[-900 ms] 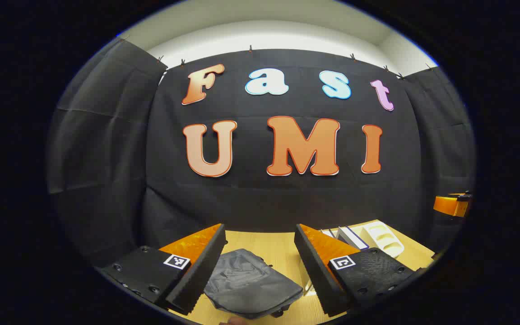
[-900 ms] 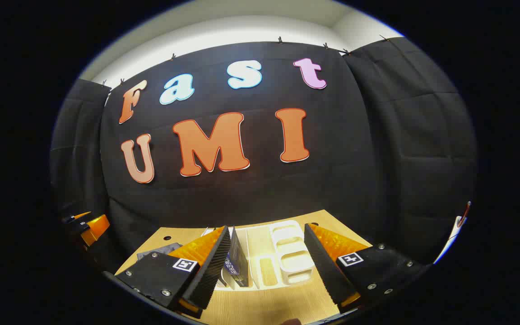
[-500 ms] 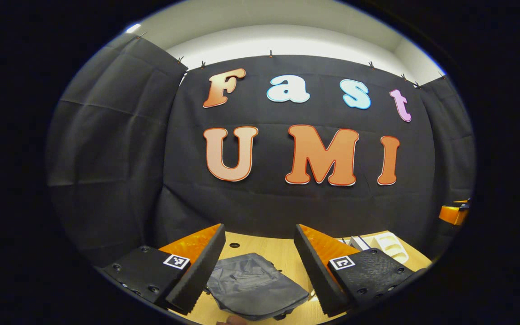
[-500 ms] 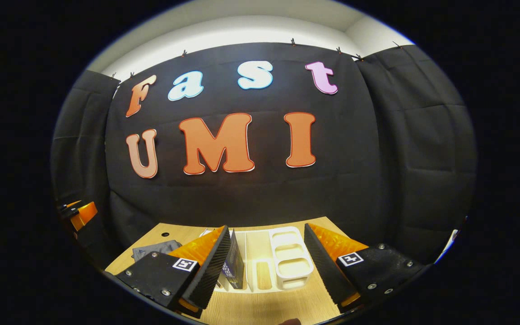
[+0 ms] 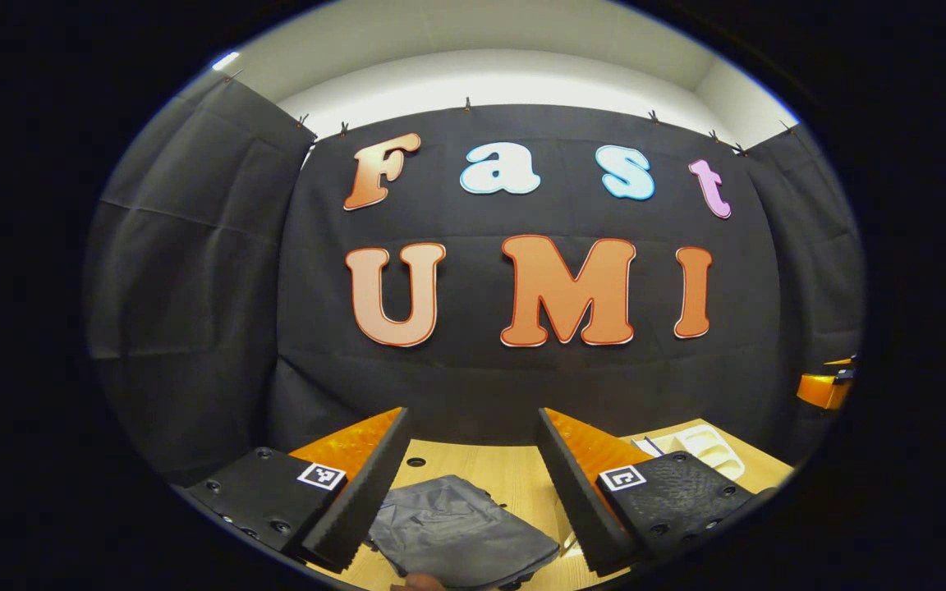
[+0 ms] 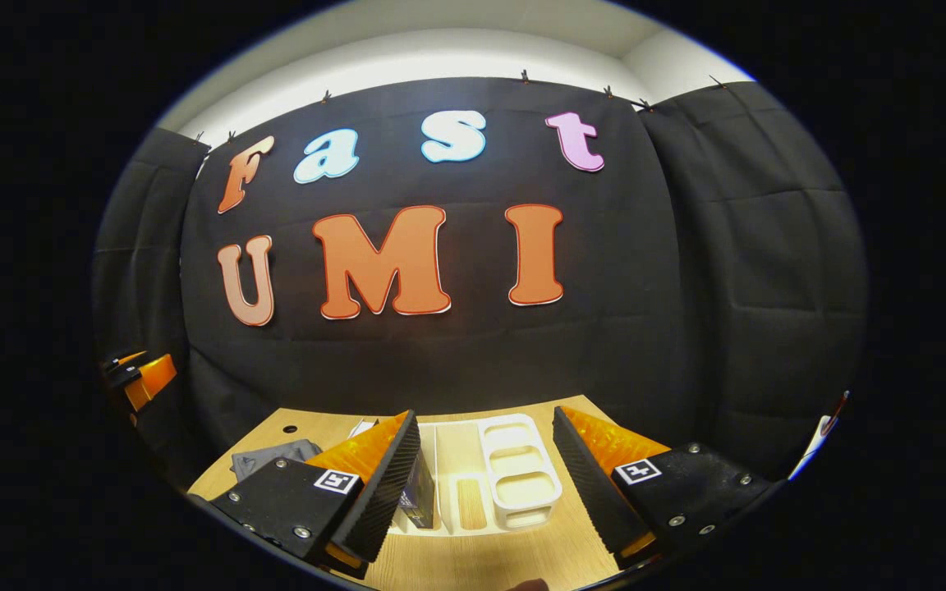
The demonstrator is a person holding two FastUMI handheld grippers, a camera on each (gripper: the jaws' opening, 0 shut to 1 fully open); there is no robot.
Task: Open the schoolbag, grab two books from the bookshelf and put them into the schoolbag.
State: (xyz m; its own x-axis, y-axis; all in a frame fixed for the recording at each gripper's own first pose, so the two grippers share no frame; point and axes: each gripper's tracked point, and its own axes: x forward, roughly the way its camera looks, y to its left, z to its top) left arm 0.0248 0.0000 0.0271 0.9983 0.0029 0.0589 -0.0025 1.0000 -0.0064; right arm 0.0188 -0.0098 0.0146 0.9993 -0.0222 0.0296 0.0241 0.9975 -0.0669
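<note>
And here is the light wooden bench (image 5: 514, 464) stretching out in front of both tools, carrying everything this job needs. Biggest item on it is the grey schoolbag (image 5: 456, 533), lying flat and slumped on the near left part, directly ahead of the left tool (image 5: 473, 492), whose jaws are spread wide with nothing between them, hovering above the bag and not touching it. The bag looks closed from here, no gaping mouth showing, so by my reading the opening step is not yet done. Over on the right sits the white bookshelf (image 6: 518, 472), a low rack with slotted compartments, and the right tool (image 6: 485, 484) is lined up on it, jaws wide apart and empty as well. Standing in the rack's left end is a dark-covered book (image 6: 421, 497), upright, half hidden behind the right tool's left finger; there are paler edges beside it that may be more books, but I cannot tell how many. In the right gripper view a corner of the schoolbag (image 6: 272, 455) peeks out at the far left, well apart from the rack. So the score so far: nothing in the bag, nothing gripped, both hands poised. Everything is left to play for, as I judge it: open the bag first, then two lifts from the rack and two drops into the bag.
</note>
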